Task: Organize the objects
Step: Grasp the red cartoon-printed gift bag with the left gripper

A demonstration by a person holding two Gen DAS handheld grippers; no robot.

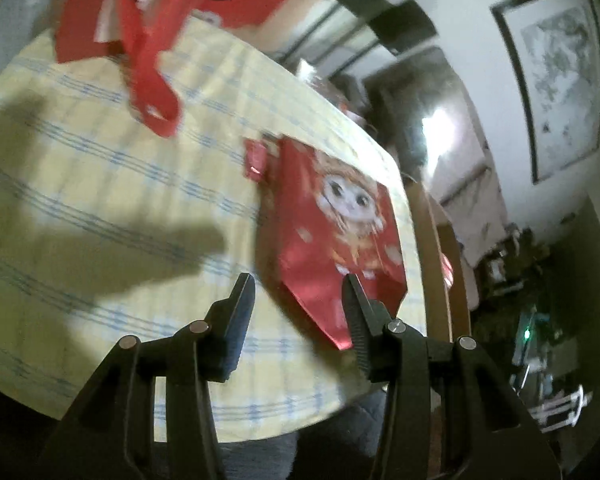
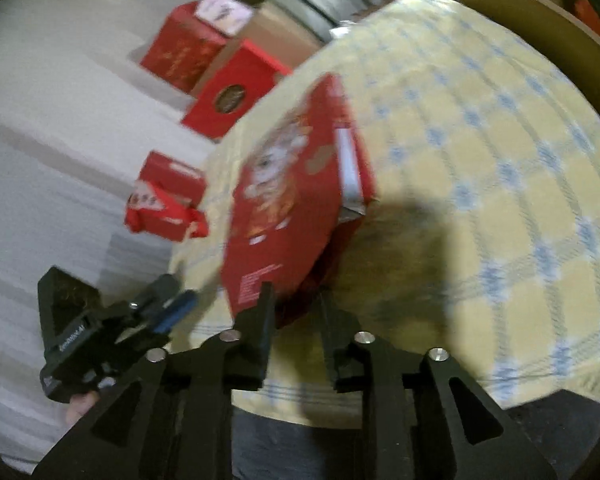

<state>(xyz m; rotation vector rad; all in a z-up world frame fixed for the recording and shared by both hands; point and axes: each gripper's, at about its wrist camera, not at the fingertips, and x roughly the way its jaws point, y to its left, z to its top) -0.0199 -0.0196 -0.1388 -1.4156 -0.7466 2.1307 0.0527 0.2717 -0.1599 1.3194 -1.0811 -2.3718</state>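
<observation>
In the left wrist view a red gift bag with a cartoon cat [image 1: 332, 240] lies flat on the yellow checked tablecloth [image 1: 100, 184], near the table's right edge. My left gripper [image 1: 298, 292] hangs open just short of its near corner, with nothing between the fingers. A second red bag with long handles [image 1: 96, 20] is at the top left. In the right wrist view a red cat bag [image 2: 292, 200] leans tilted in front of my right gripper [image 2: 296, 304]. Its jaws stand apart around the bag's lower edge, without pressing it. A hand [image 2: 80, 404] holds the left gripper [image 2: 168, 308] at the left.
Red gift boxes [image 2: 228, 96] and a small red bag [image 2: 164, 200] sit on the pale floor beyond the table's left side. A wooden chair back [image 1: 432, 264] stands against the table's right edge. The tablecloth [image 2: 480, 200] stretches to the right of the tilted bag.
</observation>
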